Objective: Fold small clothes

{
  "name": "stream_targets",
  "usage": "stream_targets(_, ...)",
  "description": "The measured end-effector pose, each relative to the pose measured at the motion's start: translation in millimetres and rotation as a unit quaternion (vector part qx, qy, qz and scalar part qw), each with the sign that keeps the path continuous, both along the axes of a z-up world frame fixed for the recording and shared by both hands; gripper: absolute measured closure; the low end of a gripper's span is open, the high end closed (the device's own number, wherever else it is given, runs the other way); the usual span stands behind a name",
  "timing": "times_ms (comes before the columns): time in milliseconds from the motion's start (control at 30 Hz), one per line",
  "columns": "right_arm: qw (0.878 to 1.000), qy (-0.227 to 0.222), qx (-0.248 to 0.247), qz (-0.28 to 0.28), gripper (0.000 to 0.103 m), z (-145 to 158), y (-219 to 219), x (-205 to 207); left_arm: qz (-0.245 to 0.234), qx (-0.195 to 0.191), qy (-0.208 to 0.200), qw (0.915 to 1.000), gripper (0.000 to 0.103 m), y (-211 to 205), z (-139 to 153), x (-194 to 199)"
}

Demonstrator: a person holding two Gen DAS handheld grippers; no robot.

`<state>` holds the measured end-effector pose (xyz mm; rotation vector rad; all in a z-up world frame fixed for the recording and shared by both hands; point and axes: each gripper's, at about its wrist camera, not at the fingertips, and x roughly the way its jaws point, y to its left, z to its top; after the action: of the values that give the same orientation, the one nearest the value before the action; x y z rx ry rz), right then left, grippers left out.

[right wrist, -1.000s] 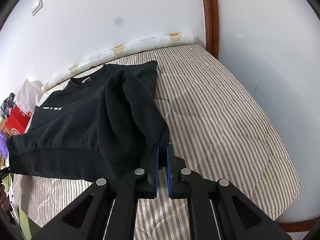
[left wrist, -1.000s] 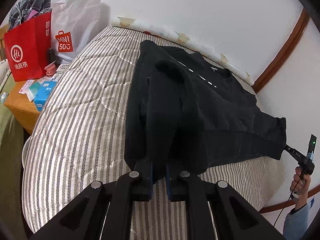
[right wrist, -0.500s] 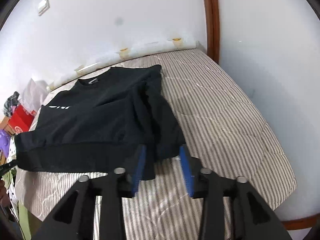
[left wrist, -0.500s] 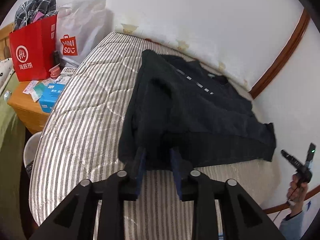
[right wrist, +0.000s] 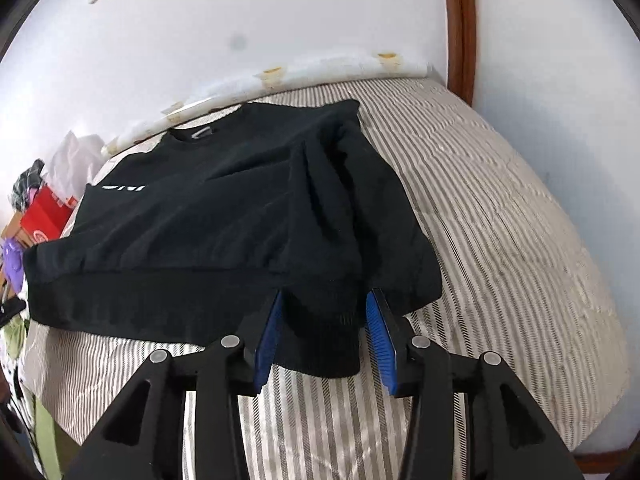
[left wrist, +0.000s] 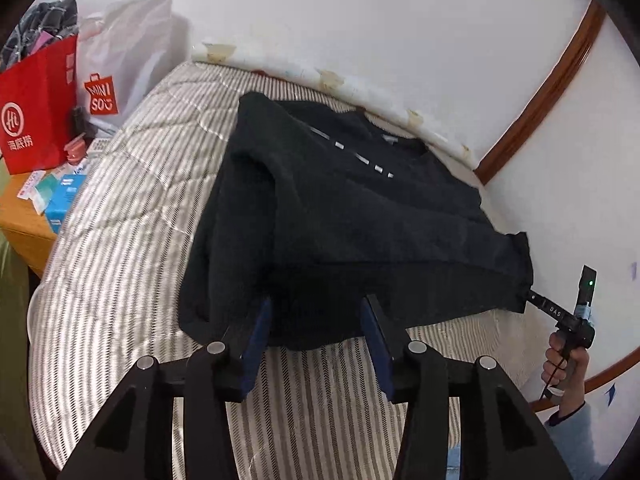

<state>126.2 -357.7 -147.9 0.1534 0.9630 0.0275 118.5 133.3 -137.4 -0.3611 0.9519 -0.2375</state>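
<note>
A black sweatshirt (left wrist: 360, 216) lies on the striped mattress (left wrist: 132, 216), collar toward the wall, both sleeves folded in over the body. My left gripper (left wrist: 316, 312) is open, its blue-padded jaws straddling the folded left sleeve end at the hem. In the right wrist view the same sweatshirt (right wrist: 208, 232) lies flat, and my right gripper (right wrist: 324, 316) is open with the right sleeve's ribbed cuff (right wrist: 320, 348) lying between its jaws. The right gripper and the hand holding it also show at the right edge of the left wrist view (left wrist: 568, 320).
A wooden bedside table (left wrist: 24, 220) at the left holds a red paper bag (left wrist: 36, 104), a white Miniso bag (left wrist: 116, 72) and small boxes. White walls and a brown wooden trim (left wrist: 536, 96) bound the bed at the back and right. The mattress edge (right wrist: 580, 400) drops off at the right.
Both grippers were shut on the sleeve ends a second ago. They have opened and let the sleeves drop onto the sweatshirt, and both have drawn back slightly.
</note>
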Motion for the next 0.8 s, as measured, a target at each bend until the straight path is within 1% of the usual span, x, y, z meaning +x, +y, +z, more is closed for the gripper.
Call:
stream_targets(133,1.000,0.007,0.010,-0.002,0.061,-10,-1,6,-0.006,-0.007,0.017,0.9998,0.061,-4,-12,13)
stream_targets(200,1.000,0.004,0.003,0.003,0.068,-11,4,8,-0.005,-0.008,0.023,0.9997,0.061,-6,-16,20)
stream_targets(233,1.000,0.003,-0.003,0.005,0.070,-11,6,8,-0.005,-0.010,0.026,0.9996,0.062,-6,-19,22)
stream_targets(267,1.000,0.001,-0.013,0.007,0.076,-11,7,9,-0.005,-0.016,0.030,0.9994,0.064,-6,-21,25)
stream_targets(300,1.000,-0.002,-0.024,0.009,0.081,-10,8,10,-0.004,-0.020,0.033,0.9992,0.074,-5,-23,27)
stream_targets(367,0.999,-0.009,-0.029,0.016,0.087,-6,8,11,0.001,-0.025,0.035,0.9991,0.083,-2,-23,29)
stream_targets(400,0.999,-0.012,-0.029,0.017,0.089,-3,8,11,0.000,-0.031,0.031,0.9990,0.089,-1,-21,29)
stream_targets(467,0.999,-0.026,-0.027,0.019,0.091,5,9,12,-0.005,-0.038,0.019,0.9991,0.090,-1,-12,30)
stream_targets(633,0.998,-0.058,-0.012,0.018,0.091,29,13,25,-0.009,-0.007,-0.030,0.9995,0.091,-8,19,37)
stream_targets(800,0.996,-0.082,0.001,0.019,0.091,48,18,56,0.007,-0.012,-0.043,0.9990,0.091,-3,34,67)
